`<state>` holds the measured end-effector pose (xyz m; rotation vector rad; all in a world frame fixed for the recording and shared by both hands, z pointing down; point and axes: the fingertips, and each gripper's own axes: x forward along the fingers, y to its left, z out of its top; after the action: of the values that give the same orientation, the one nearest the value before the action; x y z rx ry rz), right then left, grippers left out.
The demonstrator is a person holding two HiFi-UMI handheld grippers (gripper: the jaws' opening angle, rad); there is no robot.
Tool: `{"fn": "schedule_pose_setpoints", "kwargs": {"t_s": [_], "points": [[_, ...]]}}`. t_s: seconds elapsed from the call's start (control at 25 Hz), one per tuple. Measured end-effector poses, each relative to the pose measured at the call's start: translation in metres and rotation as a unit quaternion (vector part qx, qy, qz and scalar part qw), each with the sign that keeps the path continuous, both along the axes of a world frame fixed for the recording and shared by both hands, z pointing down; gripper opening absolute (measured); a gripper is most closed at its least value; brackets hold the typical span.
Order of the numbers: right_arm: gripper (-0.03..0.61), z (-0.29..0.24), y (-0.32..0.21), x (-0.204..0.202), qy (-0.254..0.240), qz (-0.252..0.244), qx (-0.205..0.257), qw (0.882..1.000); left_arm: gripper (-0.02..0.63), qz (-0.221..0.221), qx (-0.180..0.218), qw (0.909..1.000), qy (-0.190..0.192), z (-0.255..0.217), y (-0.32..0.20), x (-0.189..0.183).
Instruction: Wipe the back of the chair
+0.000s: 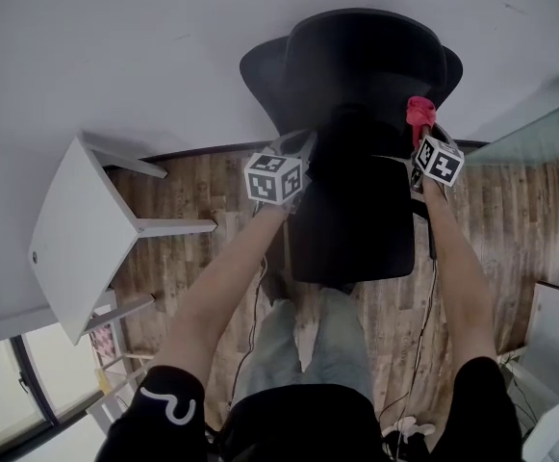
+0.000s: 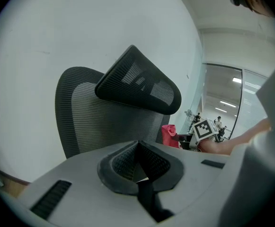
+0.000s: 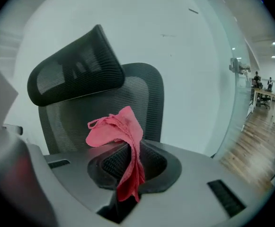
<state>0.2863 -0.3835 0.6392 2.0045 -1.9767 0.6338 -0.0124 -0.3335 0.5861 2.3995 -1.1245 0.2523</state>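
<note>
A black mesh office chair (image 1: 356,75) stands against the white wall, its seat (image 1: 356,229) toward me. My left gripper (image 1: 301,147) is shut with nothing in it, at the left side of the chair back (image 2: 94,122), below the headrest (image 2: 139,86). On the chair's right side, my right gripper (image 1: 421,131) is shut on a red cloth (image 1: 419,112). The right gripper view shows the cloth (image 3: 120,131) bunched above the closed jaws (image 3: 128,157), just in front of the mesh back (image 3: 142,103). In the left gripper view the jaws (image 2: 138,148) meet, and the cloth (image 2: 168,135) shows beyond.
A white side table (image 1: 82,234) stands on the wooden floor (image 1: 192,258) to the chair's left. A glass partition (image 1: 539,133) runs at the right. Cables (image 1: 409,393) trail on the floor by my legs.
</note>
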Motion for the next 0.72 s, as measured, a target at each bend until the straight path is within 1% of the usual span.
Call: {"fn": "schedule_pose_setpoints", "kwargs": {"t_s": [0.16, 0.32, 0.52, 0.72], "points": [[0.067, -0.006, 0.017, -0.067, -0.031, -0.032, 0.014, 0.999, 0.025, 0.015, 0.002, 0.9999, 0.005, 0.002, 0.007, -0.028], [0.067, -0.002, 0.023, -0.150, -0.044, -0.059, 0.020, 0.997, 0.025, 0.031, 0.002, 0.9995, -0.002, 0.013, 0.018, -0.069], [0.067, 0.011, 0.013, -0.247, -0.050, -0.110, 0.028, 0.992, 0.025, 0.029, 0.003, 0.9996, -0.006, 0.029, 0.020, -0.124], [0.067, 0.023, 0.003, -0.323, -0.051, -0.148, 0.029, 0.987, 0.025, 0.019, 0.007, 0.9998, -0.004, 0.042, 0.017, -0.172]]}}
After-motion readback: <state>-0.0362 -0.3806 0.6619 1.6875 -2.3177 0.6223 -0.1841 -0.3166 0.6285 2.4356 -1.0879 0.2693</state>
